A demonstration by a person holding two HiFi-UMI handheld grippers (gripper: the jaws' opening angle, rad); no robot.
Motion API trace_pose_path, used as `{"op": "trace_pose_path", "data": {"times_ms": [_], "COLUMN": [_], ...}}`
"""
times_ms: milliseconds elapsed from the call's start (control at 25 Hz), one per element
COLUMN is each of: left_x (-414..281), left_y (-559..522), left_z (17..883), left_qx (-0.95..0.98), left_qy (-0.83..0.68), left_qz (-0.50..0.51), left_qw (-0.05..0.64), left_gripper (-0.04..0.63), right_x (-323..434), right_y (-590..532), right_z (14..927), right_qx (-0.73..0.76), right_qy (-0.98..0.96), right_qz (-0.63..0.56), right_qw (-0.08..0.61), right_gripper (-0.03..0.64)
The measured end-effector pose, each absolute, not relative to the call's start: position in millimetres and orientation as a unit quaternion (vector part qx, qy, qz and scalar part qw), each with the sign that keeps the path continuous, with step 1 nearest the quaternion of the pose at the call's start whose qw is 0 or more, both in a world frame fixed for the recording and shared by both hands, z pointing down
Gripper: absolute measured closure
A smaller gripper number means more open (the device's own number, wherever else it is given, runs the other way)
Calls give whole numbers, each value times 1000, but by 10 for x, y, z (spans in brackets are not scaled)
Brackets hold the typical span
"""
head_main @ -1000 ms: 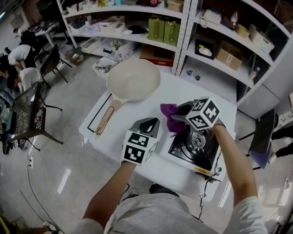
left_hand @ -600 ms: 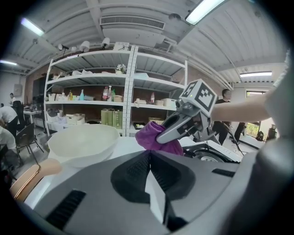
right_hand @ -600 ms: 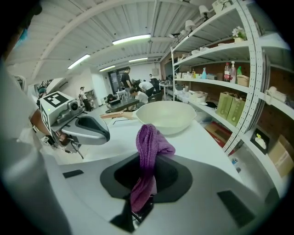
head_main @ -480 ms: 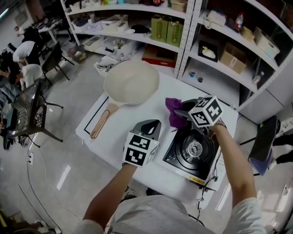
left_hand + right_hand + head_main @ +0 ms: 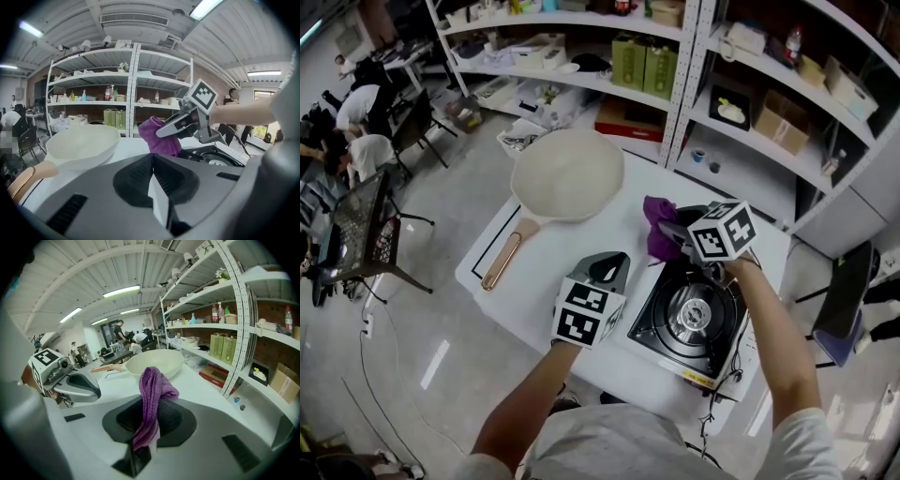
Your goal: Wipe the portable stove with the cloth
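Observation:
The black portable stove (image 5: 692,319) sits at the right of the white table (image 5: 572,272), its burner (image 5: 690,315) uncovered. My right gripper (image 5: 667,232) is shut on the purple cloth (image 5: 659,225), holding it at the stove's far left corner. In the right gripper view the cloth (image 5: 151,399) hangs pinched between the jaws. From the left gripper view the cloth (image 5: 162,136) and the stove (image 5: 215,157) lie ahead. My left gripper (image 5: 606,270) is shut on nothing, just left of the stove over the table.
A big cream pan (image 5: 567,174) with a copper-coloured handle (image 5: 502,260) lies on the table's far left. White shelving (image 5: 741,84) with boxes stands behind the table. A power cord (image 5: 724,394) hangs off the stove's near edge. A black chair (image 5: 839,291) stands at right.
The right gripper has carried the cloth a little away from the burner toward the stove's far left corner. The left gripper has stayed almost still.

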State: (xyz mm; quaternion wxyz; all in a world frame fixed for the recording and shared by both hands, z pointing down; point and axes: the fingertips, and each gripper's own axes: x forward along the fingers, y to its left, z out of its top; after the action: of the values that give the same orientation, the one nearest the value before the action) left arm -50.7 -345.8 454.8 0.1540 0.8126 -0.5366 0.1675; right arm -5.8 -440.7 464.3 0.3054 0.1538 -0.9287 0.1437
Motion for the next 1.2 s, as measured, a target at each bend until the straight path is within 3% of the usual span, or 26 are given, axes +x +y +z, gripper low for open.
{"op": "trace_pose_path", "data": {"times_ms": [440,720,1200], "left_x": [-399,-421,-177], "left_y": [-3511,-3487,-3532], "left_z": [4556,4557,4524], "left_qx": [814,812,830], "left_qy": [-534,-535,-509], "left_qz": [168,177,176], "left_qw": [157,153,146], "left_gripper": [592,592,592], "right_x": [-64,14,364], "right_y": [-4548,-4437,-4343], "right_z": [4163,4453,4506], "right_qx": [175,164,185], "right_qy": [-954,-946,-938], "right_qz": [131,133,144], "right_qw": [205,248,254], "right_gripper": [554,554,554]}}
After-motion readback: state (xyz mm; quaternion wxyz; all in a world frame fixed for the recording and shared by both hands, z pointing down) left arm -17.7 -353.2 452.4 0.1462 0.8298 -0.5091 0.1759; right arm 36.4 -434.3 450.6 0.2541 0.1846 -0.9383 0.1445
